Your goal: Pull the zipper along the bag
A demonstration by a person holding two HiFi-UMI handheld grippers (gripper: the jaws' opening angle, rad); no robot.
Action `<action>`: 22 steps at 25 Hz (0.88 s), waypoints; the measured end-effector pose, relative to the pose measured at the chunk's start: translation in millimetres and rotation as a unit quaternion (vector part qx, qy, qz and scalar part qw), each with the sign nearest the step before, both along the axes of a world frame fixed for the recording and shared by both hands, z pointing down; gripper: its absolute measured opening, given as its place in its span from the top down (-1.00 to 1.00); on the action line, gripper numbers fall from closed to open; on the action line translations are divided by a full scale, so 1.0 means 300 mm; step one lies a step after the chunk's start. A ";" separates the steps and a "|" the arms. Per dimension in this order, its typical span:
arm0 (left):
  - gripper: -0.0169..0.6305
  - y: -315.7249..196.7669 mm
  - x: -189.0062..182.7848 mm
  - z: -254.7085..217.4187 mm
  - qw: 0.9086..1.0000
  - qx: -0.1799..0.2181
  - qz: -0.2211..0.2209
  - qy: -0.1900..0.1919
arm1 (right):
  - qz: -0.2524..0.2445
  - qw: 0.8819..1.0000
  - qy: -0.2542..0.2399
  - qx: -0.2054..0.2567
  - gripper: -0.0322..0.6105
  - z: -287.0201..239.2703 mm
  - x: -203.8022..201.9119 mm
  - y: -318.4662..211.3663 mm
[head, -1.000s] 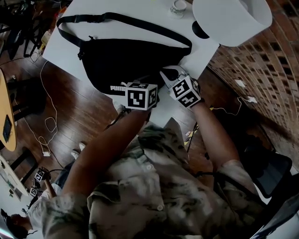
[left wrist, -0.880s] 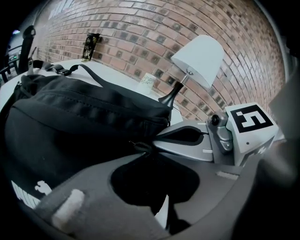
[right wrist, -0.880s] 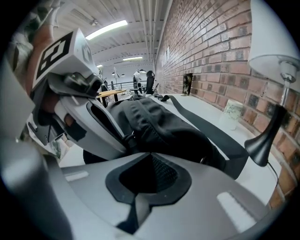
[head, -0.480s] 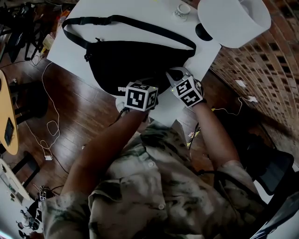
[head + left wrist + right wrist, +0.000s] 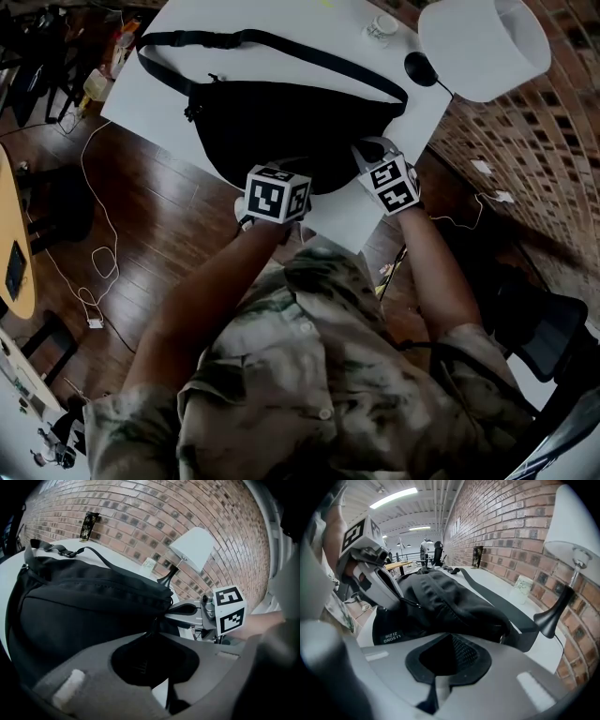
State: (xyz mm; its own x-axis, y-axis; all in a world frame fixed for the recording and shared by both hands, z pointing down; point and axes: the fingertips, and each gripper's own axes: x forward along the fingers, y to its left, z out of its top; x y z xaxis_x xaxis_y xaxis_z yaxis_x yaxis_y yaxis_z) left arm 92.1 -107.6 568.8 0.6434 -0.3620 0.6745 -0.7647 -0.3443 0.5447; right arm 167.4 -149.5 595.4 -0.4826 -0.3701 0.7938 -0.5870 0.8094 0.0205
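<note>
A black waist bag [image 5: 281, 127] lies on the white table [image 5: 150, 94], its strap [image 5: 281, 47] looped along the far side. My left gripper [image 5: 284, 174] sits at the bag's near edge, its marker cube above it. In the left gripper view the jaws [image 5: 154, 632] are shut on a thin black zipper pull [image 5: 153, 623] that runs up to the bag [image 5: 84, 616]. The right gripper view shows that pull [image 5: 410, 603] stretched taut from the left gripper's tip. My right gripper [image 5: 372, 153] is at the bag's right end, shut [image 5: 452, 633] on black mesh fabric [image 5: 464, 651] of the bag.
A white-shaded lamp [image 5: 483, 42] on a black base [image 5: 417, 67] stands at the table's far right corner, with a small jar [image 5: 382, 28] beside it. The table's near edge [image 5: 187, 155] drops to wood floor with cables [image 5: 94, 253]. A brick wall [image 5: 140, 513] backs the table.
The two grippers stand a little further apart than a second ago. The bag and table sit higher and further right in the head view. The white logo by the left cube is now covered.
</note>
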 end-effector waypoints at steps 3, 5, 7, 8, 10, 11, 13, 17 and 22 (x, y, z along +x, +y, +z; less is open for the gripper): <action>0.90 -0.013 -0.022 -0.026 1.000 0.011 0.013 0.006 | 0.010 1.000 0.011 -0.002 0.88 -0.001 0.000 -0.003; 0.90 -0.018 -0.034 -0.037 1.000 0.016 0.024 0.008 | 0.017 1.000 0.018 -0.005 0.88 -0.001 0.001 -0.005; 0.90 -0.018 -0.048 -0.044 0.999 0.018 0.034 0.012 | 0.024 0.999 0.025 -0.006 0.88 0.001 0.002 -0.006; 0.90 -0.018 -0.057 -0.046 0.999 0.019 0.038 0.014 | 0.028 0.999 0.028 -0.007 0.88 0.002 0.003 -0.006; 0.90 -0.017 -0.077 -0.048 0.999 0.020 0.045 0.017 | 0.037 0.999 0.034 -0.006 0.88 0.002 0.005 -0.008; 0.90 -0.016 -0.089 -0.049 0.998 0.020 0.049 0.018 | 0.042 0.998 0.038 -0.006 0.88 0.002 0.006 -0.009; 0.90 -0.016 -0.116 -0.052 0.998 0.021 0.055 0.020 | 0.050 0.998 0.044 -0.006 0.88 0.003 0.006 -0.010; 0.90 -0.024 -0.175 -0.054 0.997 0.028 0.065 0.020 | 0.066 0.996 0.056 -0.007 0.88 0.005 0.011 -0.013; 0.90 -0.030 -0.242 -0.051 0.996 0.033 0.078 0.022 | 0.082 0.994 0.073 0.000 0.88 0.019 0.026 -0.024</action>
